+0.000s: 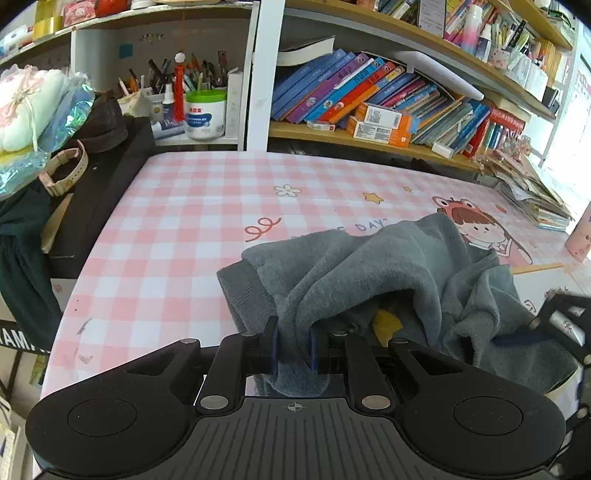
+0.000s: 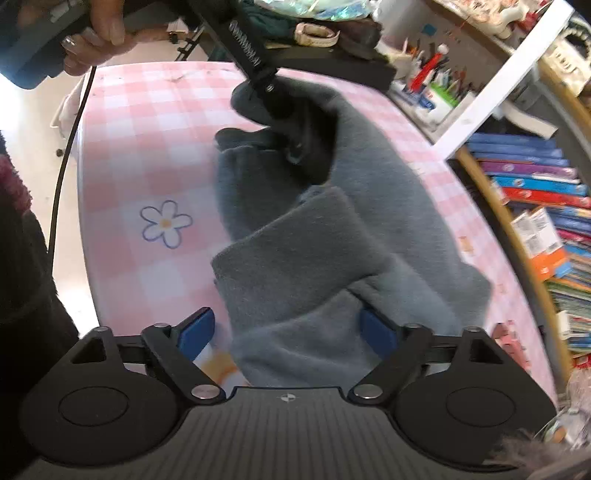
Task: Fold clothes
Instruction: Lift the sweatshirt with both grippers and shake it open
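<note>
A grey fleece garment [image 1: 388, 266] lies bunched on the pink checked tablecloth [image 1: 177, 229]. My left gripper [image 1: 293, 347] is shut on a fold of the garment next to its ribbed cuff [image 1: 243, 295] and lifts it slightly. In the right wrist view the garment [image 2: 332, 236] spreads across the cloth [image 2: 122, 155]. My right gripper [image 2: 288, 328] is open, its blue pads [image 2: 195, 330] on either side of a thick fold. The left gripper [image 2: 280, 110] shows at the garment's far end, held by a hand [image 2: 96, 33].
Shelves of books [image 1: 388, 96] and a jar and pens [image 1: 192, 99] stand behind the table. A black box with a watch [image 1: 66, 166] sits at the left edge. A pink cup [image 1: 581, 232] stands at the right. A cable [image 2: 70, 140] hangs off the table's near side.
</note>
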`<state>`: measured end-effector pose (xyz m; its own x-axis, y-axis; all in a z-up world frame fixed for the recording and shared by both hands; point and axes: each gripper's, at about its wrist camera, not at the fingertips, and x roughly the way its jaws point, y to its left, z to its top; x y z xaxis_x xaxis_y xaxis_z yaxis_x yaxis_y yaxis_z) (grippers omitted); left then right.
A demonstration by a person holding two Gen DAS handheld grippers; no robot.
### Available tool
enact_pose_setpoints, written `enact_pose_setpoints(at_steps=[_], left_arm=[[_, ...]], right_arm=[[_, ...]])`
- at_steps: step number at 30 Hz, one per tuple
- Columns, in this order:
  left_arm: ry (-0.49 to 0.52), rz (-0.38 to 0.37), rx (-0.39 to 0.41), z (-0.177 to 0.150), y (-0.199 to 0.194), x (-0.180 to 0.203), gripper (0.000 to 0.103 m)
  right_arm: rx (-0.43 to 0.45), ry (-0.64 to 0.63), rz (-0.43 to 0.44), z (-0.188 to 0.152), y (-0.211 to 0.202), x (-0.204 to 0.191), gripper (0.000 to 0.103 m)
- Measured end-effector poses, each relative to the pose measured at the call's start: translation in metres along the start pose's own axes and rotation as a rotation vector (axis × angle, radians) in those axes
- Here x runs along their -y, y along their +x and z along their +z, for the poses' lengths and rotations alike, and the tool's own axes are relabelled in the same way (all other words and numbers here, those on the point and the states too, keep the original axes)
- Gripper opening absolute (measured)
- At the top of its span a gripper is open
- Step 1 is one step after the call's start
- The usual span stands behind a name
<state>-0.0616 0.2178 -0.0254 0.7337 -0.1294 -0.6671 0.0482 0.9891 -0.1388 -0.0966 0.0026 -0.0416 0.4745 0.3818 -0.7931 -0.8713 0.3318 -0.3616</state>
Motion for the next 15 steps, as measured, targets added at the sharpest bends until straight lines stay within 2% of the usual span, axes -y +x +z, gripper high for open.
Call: enact_pose_setpoints(at_steps=[2, 4, 6, 9, 11, 12, 14, 15], left_arm=[[-0.009, 0.002, 0.006, 0.0, -0.001, -0.005, 0.015], [-0.017, 0.009, 0.01, 0.001, -0.001, -0.01, 0.015], [-0.02, 0.009, 0.016, 0.003, -0.002, -0.014, 0.015], [-0.02, 0.01, 0.022, 0.004, -0.003, -0.017, 0.015], [-0.019, 0.007, 0.022, 0.004, -0.001, -0.018, 0.015], [-0.018, 0.005, 0.022, 0.005, -0.001, -0.018, 0.015], [-0.01, -0.009, 0.02, 0.005, 0.001, -0.017, 0.016], [-0.002, -0.016, 0.019, 0.005, 0.001, -0.016, 0.016]], right_arm=[[0.013, 0.076, -0.008, -0.001, -0.005, 0.01, 0.039], [0.059, 0.242, -0.001, -0.01, -0.022, 0.034, 0.023], [0.128, 0.471, -0.039, -0.028, -0.049, 0.065, 0.021], [0.197, 0.859, -0.229, -0.082, -0.098, 0.112, 0.021], [0.199, 1.103, -0.378, -0.127, -0.123, 0.131, 0.021], [0.162, 1.206, -0.464, -0.152, -0.132, 0.14, 0.021], [0.052, 1.435, -0.557, -0.206, -0.14, 0.152, 0.021], [-0.002, 1.505, -0.579, -0.227, -0.141, 0.154, 0.021]])
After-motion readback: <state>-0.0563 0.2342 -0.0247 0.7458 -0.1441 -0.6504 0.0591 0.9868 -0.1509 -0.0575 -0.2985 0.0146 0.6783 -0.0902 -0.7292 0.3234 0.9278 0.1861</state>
